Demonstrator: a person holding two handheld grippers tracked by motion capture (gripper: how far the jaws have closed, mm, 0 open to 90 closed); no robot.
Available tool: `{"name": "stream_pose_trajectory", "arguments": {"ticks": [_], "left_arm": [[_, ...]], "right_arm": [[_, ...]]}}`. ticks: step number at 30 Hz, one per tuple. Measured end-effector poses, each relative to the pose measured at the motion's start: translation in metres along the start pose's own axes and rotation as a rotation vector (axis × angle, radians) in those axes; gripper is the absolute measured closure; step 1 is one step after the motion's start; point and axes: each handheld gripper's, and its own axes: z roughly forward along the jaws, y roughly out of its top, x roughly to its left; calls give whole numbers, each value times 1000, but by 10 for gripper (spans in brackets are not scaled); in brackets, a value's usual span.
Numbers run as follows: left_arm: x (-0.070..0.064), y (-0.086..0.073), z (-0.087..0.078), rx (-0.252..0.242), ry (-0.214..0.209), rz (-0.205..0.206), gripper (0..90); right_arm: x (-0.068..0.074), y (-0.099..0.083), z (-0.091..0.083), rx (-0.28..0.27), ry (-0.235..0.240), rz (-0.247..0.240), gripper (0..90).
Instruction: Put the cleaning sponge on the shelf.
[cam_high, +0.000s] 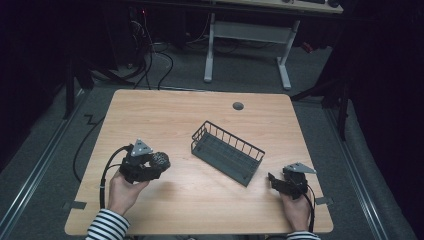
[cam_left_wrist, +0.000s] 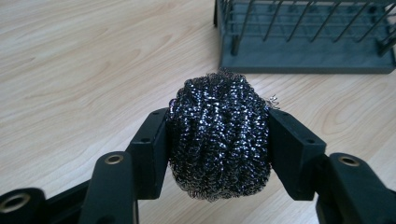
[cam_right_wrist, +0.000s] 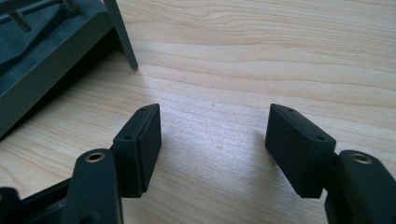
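A ball of dark steel wool (cam_left_wrist: 219, 135) sits squeezed between the two black jaws of my left gripper (cam_left_wrist: 217, 142), just above the wooden table. From above, that scourer (cam_high: 160, 160) shows at the tip of the left gripper (cam_high: 152, 165), at the table's left front, left of the basket. A dark grey wire basket (cam_high: 227, 152) stands at the table's middle, turned diagonally, and its end wall (cam_left_wrist: 303, 37) lies ahead in the left gripper view. My right gripper (cam_right_wrist: 212, 137) stands open over bare wood with nothing between its jaws, right of the basket (cam_right_wrist: 42, 51) near the front right corner (cam_high: 280, 182).
The wooden table (cam_high: 165, 115) has a round cable hole (cam_high: 238, 106) near its far edge. Beyond it stand a white desk frame (cam_high: 250, 45) and loose cables on the floor (cam_high: 155, 60). Open wood lies behind and in front of the basket.
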Motion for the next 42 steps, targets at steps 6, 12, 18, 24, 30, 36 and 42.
{"name": "stream_pose_trajectory", "arguments": {"ticks": [6, 12, 18, 24, 30, 36, 42], "left_arm": [[-3, 16, -1, -7, -39, 12, 439], [-7, 32, -1, -19, -81, 28, 439], [-10, 47, 0, -38, -105, 34, 439], [-15, 60, 1, -47, -147, 41, 439], [-19, 75, 4, -47, -172, 55, 440], [-25, 93, 7, -45, -180, 89, 440], [-30, 110, 15, -46, -195, 110, 440]], "right_arm": [[0, 0, 0, 1, 0, 2, 362], [0, 0, 0, 1, 0, 1, 363], [0, 0, 0, 2, -2, -2, 363], [0, 0, 0, 2, -1, 0, 363], [0, 0, 0, 2, -1, -1, 363], [0, 0, 0, 2, -2, -1, 363], [0, 0, 0, 2, -1, 0, 363]]}}
